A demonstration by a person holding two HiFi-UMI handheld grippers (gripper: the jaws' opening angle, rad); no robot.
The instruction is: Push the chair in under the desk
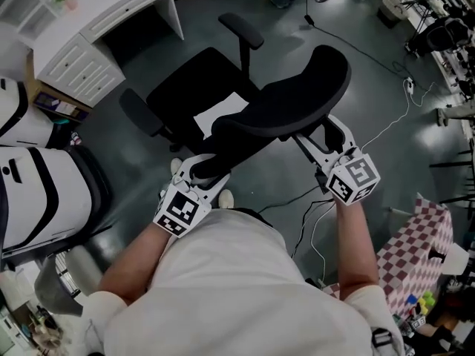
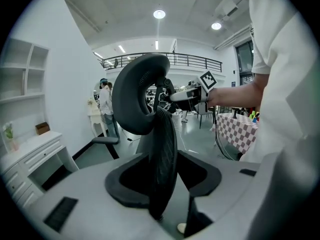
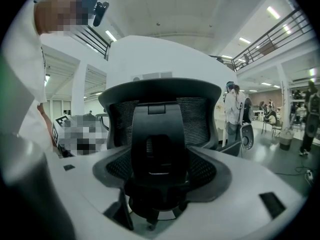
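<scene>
A black office chair stands with its seat (image 1: 185,87) toward the white desk (image 1: 111,10) at the upper left and its curved backrest (image 1: 297,95) toward me. A white sheet (image 1: 220,112) lies on the seat. My left gripper (image 1: 204,170) sits at the backrest's left edge. In the left gripper view that thin mesh edge (image 2: 165,149) fills the gap of the left gripper (image 2: 162,176), under the headrest (image 2: 135,99). My right gripper (image 1: 320,136) is at the backrest's right side. In its own view the right gripper (image 3: 160,176) stands open around the rear spine (image 3: 159,144), with mesh showing either side.
A white drawer unit (image 1: 78,65) stands beside the desk opening. Large white machines (image 1: 37,191) stand at the left. Cables (image 1: 386,124) run over the grey floor at the right, near a checkered cloth (image 1: 419,243). People (image 3: 232,111) stand far off in the hall.
</scene>
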